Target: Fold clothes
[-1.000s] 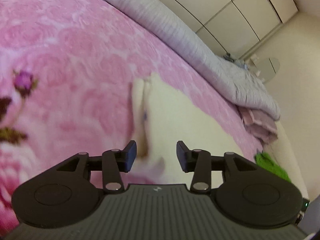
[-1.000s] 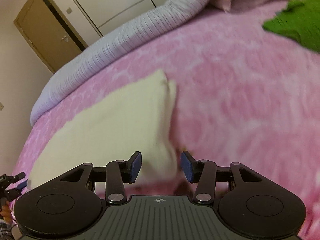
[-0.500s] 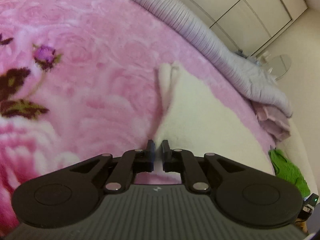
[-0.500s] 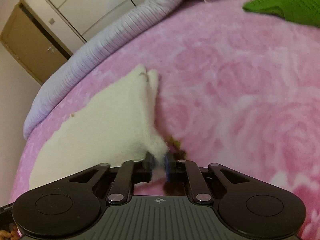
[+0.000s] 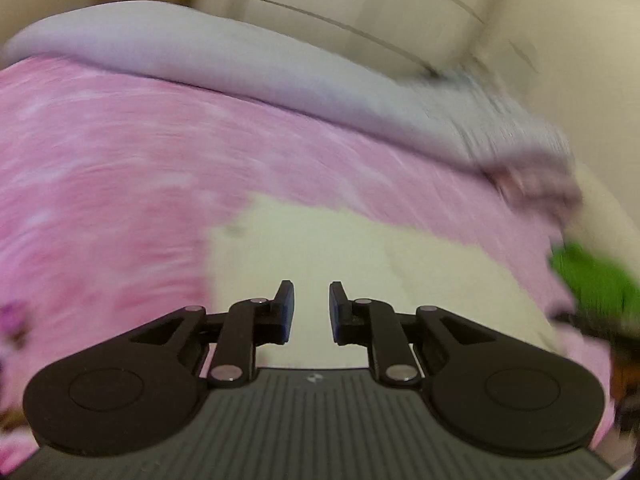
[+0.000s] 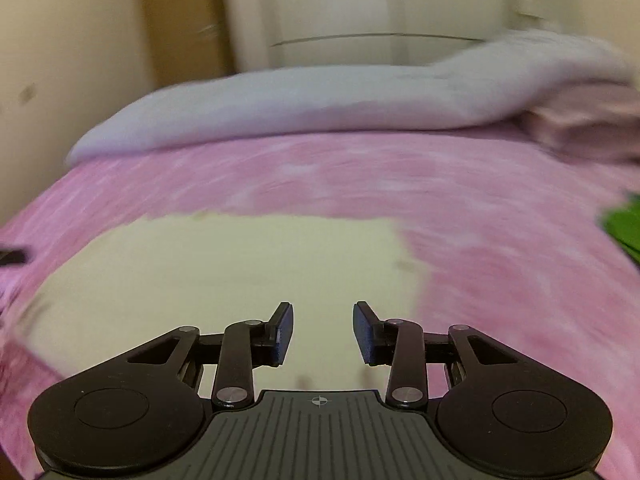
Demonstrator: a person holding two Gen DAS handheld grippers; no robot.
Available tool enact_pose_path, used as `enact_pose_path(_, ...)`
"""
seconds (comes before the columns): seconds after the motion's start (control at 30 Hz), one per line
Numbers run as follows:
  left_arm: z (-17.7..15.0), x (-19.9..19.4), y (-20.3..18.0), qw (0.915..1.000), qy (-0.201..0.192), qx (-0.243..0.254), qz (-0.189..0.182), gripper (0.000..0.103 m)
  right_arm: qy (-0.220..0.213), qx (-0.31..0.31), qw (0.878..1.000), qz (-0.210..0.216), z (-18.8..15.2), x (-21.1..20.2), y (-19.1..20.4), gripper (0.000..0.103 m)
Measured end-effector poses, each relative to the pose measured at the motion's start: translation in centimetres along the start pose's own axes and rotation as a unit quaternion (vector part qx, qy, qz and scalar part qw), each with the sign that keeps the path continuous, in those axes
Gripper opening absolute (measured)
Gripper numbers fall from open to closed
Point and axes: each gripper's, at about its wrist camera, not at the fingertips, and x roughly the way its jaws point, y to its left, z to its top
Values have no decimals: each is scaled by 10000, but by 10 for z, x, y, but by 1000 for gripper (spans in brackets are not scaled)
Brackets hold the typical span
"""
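A cream garment (image 5: 340, 256) lies flat and folded on the pink blanket (image 5: 104, 168); it fills the lower middle of the right wrist view (image 6: 240, 272) too. Over the garment's near part my left gripper (image 5: 311, 308) is open, with nothing between its fingers. My right gripper (image 6: 323, 332) is open as well, above the garment's near right part, and holds nothing. Both views are blurred by motion.
A rolled grey quilt (image 5: 248, 64) runs along the far side of the bed (image 6: 320, 172), with a pink folded cloth (image 6: 588, 128) at its right end. A green garment (image 5: 592, 284) lies to the right. White wardrobe doors (image 6: 380, 12) stand behind.
Half a second ago both grippers were shut on the cream garment's corners. Now both have opened and let it go, it lies folded over, and both cameras have swung up toward the wardrobe.
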Motion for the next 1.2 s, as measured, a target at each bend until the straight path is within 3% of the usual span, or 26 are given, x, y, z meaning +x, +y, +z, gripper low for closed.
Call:
enact_pose_path(0.1,2,45,-34,9981,340,480,-173,13,86,-409,9989,228,13,45,28,38)
enact_pose_path(0.27,4,83,-28,9969,460,639,68,14,344,-809,9955,353,24,111,48,38)
enact_pose_path(0.4,6,112,-20,9954,531,744,293,11,577,-1126,9915,-307,12,148,25,38)
enact_pose_path(0.47,7,126,-16,9944,567,796,405,3,520,-611,9966,-194,6,142,-10,37)
enact_pose_path(0.5,10,126,-7,9947,562,719,465,3,476,-403,9979,-143,5,137,-24,20)
enact_pose_path(0.57,19,120,10,9957,510,540,545,3,465,-244,9985,-177,8,131,-39,3)
enact_pose_path(0.67,36,113,23,9964,366,386,660,4,434,40,9989,-150,19,122,-50,4)
enact_pose_path(0.7,42,111,27,9965,318,334,699,9,411,143,9989,-147,23,118,-52,7)
enact_pose_path(0.73,47,111,32,9963,265,249,778,26,347,266,9989,-185,30,114,-57,12)
enact_pose_path(0.77,53,112,38,9958,208,149,877,33,306,440,9982,-285,34,114,-65,29)
enact_pose_path(0.8,58,114,44,9951,152,48,976,36,280,631,9968,-405,36,115,-72,58)
enact_pose_path(0.83,61,117,49,9951,167,-86,969,36,255,822,9949,-524,38,117,-80,69)
enact_pose_path(0.9,62,124,59,9953,262,-385,854,37,318,1199,9904,-616,38,116,-95,73)
enact_pose_path(0.97,64,132,70,9943,357,-683,739,37,494,1607,9848,-432,38,126,-109,73)
enact_pose_path(1.0,65,136,75,9934,405,-831,681,37,549,1788,9819,-301,38,131,-115,70)
enact_pose_path(1.03,66,140,80,9922,452,-980,623,29,535,1801,9820,-215,39,133,-116,59)
enact_pose_path(1.07,67,143,85,9908,499,-1128,564,21,492,1746,9833,-147,41,133,-115,30)
enact_pose_path(1.1,68,147,91,9890,546,-1276,506,13,449,1692,9845,-79,43,133,-115,10)
enact_pose_path(1.2,72,143,84,9936,241,-919,612,12,171,1299,9913,-146,50,125,-110,7)
